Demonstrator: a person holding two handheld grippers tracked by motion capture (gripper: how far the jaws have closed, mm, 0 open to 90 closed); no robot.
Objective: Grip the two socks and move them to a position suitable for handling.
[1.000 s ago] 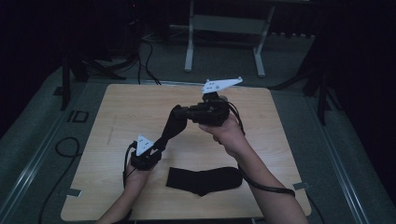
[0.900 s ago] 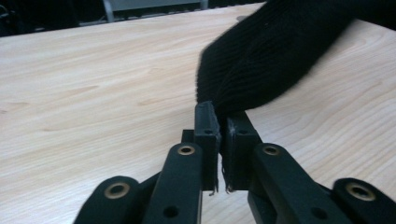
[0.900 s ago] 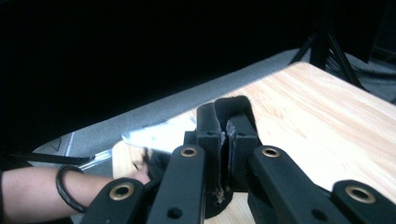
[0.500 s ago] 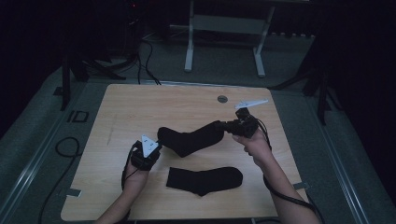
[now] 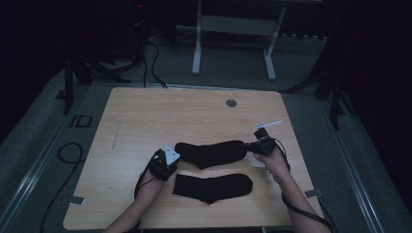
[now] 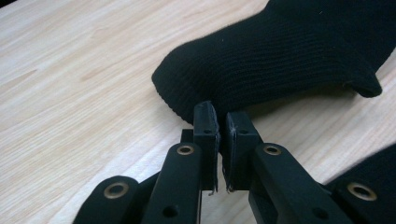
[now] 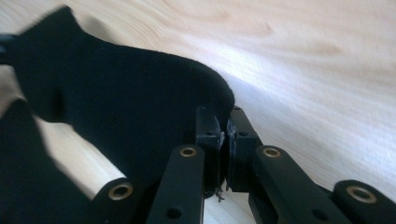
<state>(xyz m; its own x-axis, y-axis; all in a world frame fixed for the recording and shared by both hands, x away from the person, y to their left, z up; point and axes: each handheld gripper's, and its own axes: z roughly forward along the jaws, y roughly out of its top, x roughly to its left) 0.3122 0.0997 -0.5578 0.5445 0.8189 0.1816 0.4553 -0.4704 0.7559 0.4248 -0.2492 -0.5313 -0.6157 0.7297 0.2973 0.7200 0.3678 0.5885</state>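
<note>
Two black socks lie on the wooden table [image 5: 145, 116]. The upper sock [image 5: 211, 153] is stretched flat between both grippers. My left gripper [image 5: 176, 154] is shut on its left end; in the left gripper view the jaws [image 6: 219, 116] pinch the ribbed edge of the upper sock [image 6: 280, 60]. My right gripper [image 5: 248, 145] is shut on its right end, and the right gripper view has the jaws [image 7: 223, 119] closed on the rounded tip of the sock [image 7: 130, 102]. The lower sock [image 5: 214, 187] lies flat nearer the front edge, untouched.
A round cable grommet [image 5: 231, 103] sits in the table's far middle. Behind the table stands a white desk frame [image 5: 233, 24]. Cables [image 5: 63, 150] trail on the grey floor at the left. The table's far half is bare wood.
My right gripper has carried the sock's end from high over the table's middle down and to the right, laying the sock out flat. The left gripper has stayed put.
</note>
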